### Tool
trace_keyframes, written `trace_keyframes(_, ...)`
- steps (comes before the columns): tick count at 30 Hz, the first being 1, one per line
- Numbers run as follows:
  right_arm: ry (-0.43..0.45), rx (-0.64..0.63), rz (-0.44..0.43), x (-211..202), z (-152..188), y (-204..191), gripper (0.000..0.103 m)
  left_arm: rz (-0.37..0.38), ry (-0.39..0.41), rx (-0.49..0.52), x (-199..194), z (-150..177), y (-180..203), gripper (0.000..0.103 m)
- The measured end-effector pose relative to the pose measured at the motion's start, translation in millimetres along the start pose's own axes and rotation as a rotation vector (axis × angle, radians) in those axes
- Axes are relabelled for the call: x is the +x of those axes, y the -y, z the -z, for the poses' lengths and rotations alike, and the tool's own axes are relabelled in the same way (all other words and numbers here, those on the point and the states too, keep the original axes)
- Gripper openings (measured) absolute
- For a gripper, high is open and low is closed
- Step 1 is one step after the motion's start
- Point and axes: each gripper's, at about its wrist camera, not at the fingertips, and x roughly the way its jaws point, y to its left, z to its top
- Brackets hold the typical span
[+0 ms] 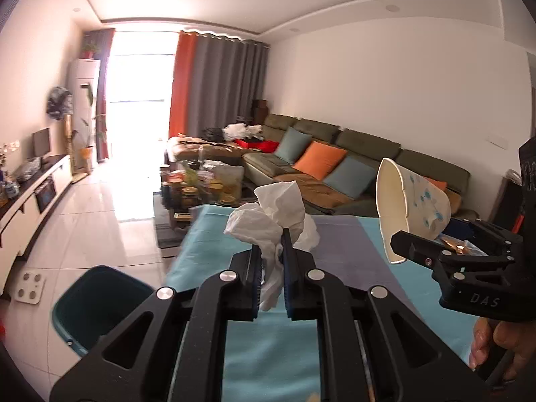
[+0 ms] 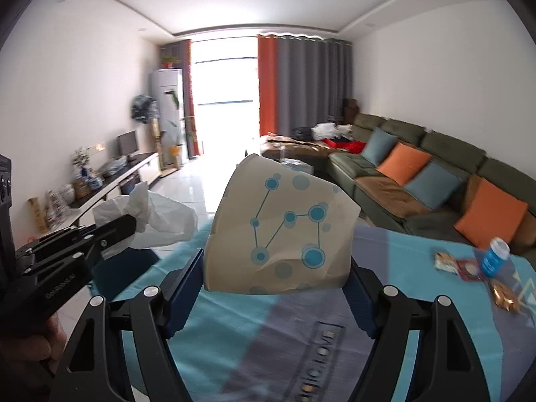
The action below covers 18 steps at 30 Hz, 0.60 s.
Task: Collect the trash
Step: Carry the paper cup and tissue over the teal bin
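My left gripper (image 1: 272, 251) is shut on a crumpled white tissue (image 1: 271, 214) and holds it above the table's left part. The tissue also shows in the right wrist view (image 2: 157, 217). My right gripper (image 2: 278, 268) is shut on a crushed paper cup with blue dots (image 2: 284, 227), held tilted above the table. The cup also shows in the left wrist view (image 1: 412, 207), to the right of the tissue. A teal trash bin (image 1: 100, 305) stands on the floor, below and left of my left gripper.
The table has a teal and purple cloth (image 1: 268, 348). On its right side lie gold wrappers (image 2: 502, 296), a snack packet (image 2: 445, 261) and a small blue bottle (image 2: 494, 256). A green sofa (image 2: 418, 181) runs along the right. A white scale (image 1: 30, 286) lies on the floor.
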Motion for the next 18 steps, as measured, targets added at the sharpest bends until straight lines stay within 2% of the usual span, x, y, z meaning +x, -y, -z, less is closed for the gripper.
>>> trace_keyframes(18, 0.001, -0.157, -0.248, 36, -35, -95, 0.075, -0.286, 0.051, -0.109, -102, 2, -113, 0.011)
